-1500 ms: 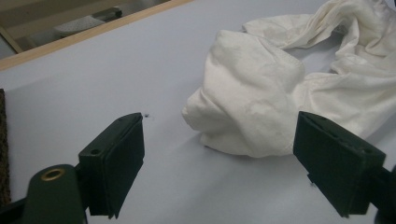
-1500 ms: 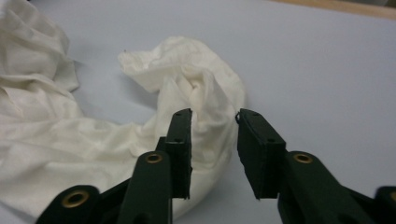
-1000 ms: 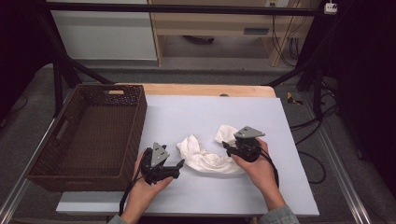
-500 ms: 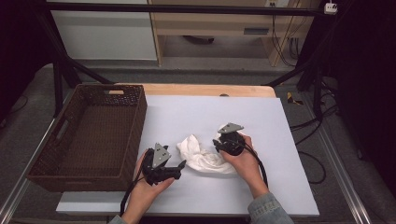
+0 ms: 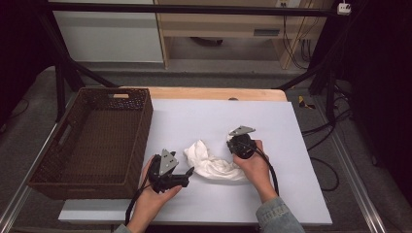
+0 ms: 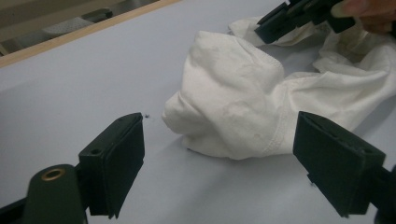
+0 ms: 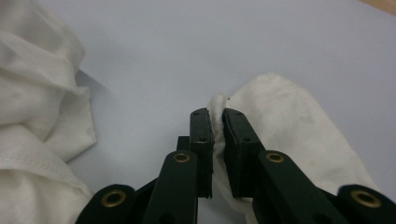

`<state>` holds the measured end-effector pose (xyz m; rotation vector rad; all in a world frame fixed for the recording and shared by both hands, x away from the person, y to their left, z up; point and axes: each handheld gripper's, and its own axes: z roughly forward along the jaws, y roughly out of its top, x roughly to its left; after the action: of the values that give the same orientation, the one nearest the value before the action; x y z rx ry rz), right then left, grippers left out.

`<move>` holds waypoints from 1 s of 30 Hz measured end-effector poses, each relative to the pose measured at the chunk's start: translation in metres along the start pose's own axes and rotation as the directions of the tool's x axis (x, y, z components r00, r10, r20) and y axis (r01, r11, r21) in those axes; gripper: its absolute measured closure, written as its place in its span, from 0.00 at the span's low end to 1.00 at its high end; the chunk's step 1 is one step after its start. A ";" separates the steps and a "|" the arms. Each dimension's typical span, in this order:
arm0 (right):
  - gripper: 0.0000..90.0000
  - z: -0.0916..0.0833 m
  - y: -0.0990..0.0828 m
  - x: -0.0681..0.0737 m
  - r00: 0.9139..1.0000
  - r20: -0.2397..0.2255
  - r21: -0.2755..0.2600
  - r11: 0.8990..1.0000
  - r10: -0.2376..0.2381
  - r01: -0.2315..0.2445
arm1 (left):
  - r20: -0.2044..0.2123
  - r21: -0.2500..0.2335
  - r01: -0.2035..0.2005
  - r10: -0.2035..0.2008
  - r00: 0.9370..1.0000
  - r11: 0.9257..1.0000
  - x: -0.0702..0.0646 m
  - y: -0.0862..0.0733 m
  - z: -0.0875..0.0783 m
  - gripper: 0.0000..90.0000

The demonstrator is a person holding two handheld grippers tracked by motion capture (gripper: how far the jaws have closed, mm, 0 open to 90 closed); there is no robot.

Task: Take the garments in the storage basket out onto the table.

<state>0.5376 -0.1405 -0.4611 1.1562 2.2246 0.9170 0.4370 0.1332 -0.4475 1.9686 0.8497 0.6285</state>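
My right gripper (image 7: 217, 116) has just been closing and pinches the crumpled white cloth (image 5: 214, 162). My left gripper (image 5: 187, 174), at the cloth's eight o'clock, gapes wide, holding nothing.

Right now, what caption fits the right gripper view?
Right gripper pinching a fold of white cloth on the table.

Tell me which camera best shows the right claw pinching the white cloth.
The right gripper view: the right claw is shut on a fold of the white cloth. The high view hides the pinch behind the hand; the left gripper view catches it far off.
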 end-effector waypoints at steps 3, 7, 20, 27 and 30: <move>0.95 -0.018 0.004 -0.005 0.999 -0.008 -0.054 0.998 0.034 -0.034 | -0.005 -0.002 0.002 -0.002 1.000 1.000 0.001 0.000 0.000 0.18; 0.96 -0.041 0.007 -0.017 0.999 0.004 -0.110 0.993 0.052 -0.051 | -0.006 0.000 -0.001 0.001 1.000 1.000 0.001 0.000 0.000 0.18; 0.96 -0.103 -0.015 -0.075 0.977 0.111 -0.234 0.960 0.180 -0.150 | -0.011 0.002 -0.007 0.007 1.000 1.000 0.000 0.000 0.000 0.18; 0.96 -0.110 -0.051 -0.099 0.956 0.154 -0.209 0.954 0.249 -0.214 | -0.023 -0.001 -0.001 0.001 1.000 1.000 0.002 0.000 -0.001 0.18; 0.96 -0.109 -0.066 -0.106 0.947 0.156 -0.203 0.948 0.280 -0.247 | -0.027 -0.002 0.002 -0.002 1.000 1.000 0.003 0.000 -0.001 0.18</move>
<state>0.4878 -0.2944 -0.4265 1.4135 1.8282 1.0479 0.4382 0.1361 -0.4466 1.9617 0.8674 0.6563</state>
